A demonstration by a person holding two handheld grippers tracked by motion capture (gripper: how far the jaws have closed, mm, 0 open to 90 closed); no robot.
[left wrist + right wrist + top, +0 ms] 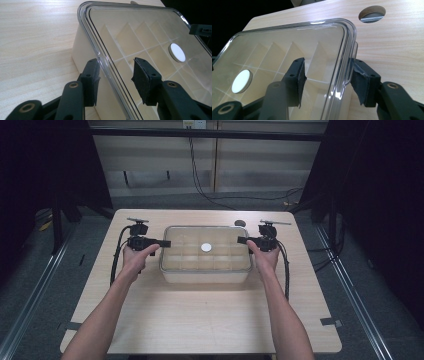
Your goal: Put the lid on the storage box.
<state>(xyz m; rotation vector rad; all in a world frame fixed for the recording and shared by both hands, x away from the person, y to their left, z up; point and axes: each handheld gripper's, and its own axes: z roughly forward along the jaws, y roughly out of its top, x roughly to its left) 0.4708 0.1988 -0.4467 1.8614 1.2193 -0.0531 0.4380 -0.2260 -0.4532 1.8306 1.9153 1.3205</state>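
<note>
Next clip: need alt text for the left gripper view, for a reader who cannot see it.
The left gripper straddles the rim of a clear lid on a cream compartment box, one of its black fingers outside the edge and the other above the lid, not pressing. A white round disc sits on the lid, over the dividers; the box rests on a pale wooden table.

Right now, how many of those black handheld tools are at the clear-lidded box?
2. The left tool straddles the left edge of the clear lid; the right tool straddles its right edge. Both stand open around the rim.
</note>
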